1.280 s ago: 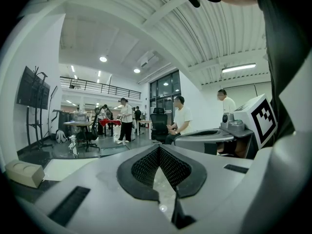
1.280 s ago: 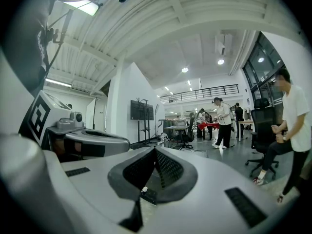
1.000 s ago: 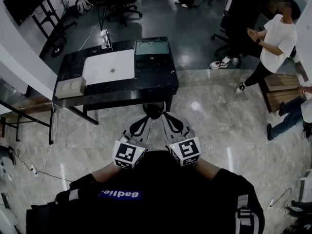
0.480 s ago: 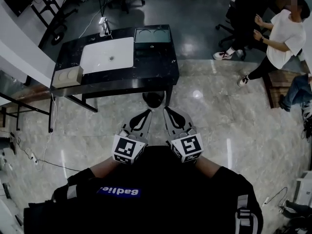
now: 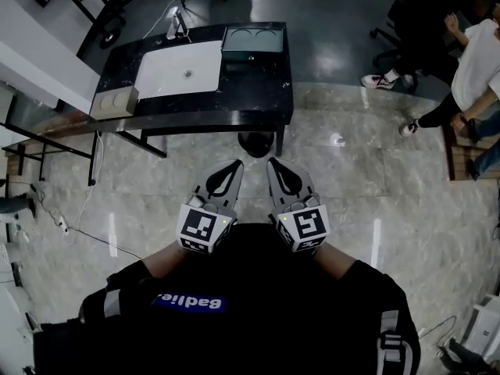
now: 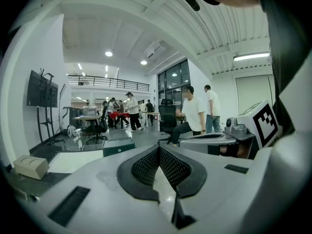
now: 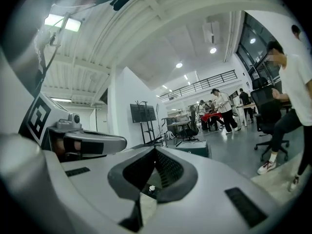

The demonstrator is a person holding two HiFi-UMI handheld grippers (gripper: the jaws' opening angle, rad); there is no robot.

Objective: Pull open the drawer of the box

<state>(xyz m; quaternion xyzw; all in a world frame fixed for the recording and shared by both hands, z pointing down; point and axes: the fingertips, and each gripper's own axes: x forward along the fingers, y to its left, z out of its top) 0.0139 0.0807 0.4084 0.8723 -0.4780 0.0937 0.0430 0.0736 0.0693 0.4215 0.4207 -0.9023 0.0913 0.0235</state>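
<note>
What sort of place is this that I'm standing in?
Most likely a large open-plan office or lab workspace. There are office chairs at desks, a screen on a stand, a railed mezzanine under a high ceiling, and a black work table on a glossy tiled floor.

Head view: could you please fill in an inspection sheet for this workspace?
Surface: black table, glossy.
Job's things: dark green box at the table's far edge; no drawer seen pulled out.
Clutter: white mat, beige box.
Grippers: left claw and right claw shut, empty, short of the table.
Cables: cable hangs by the table's left leg.
Surroundings: person at right, stone floor.
</note>
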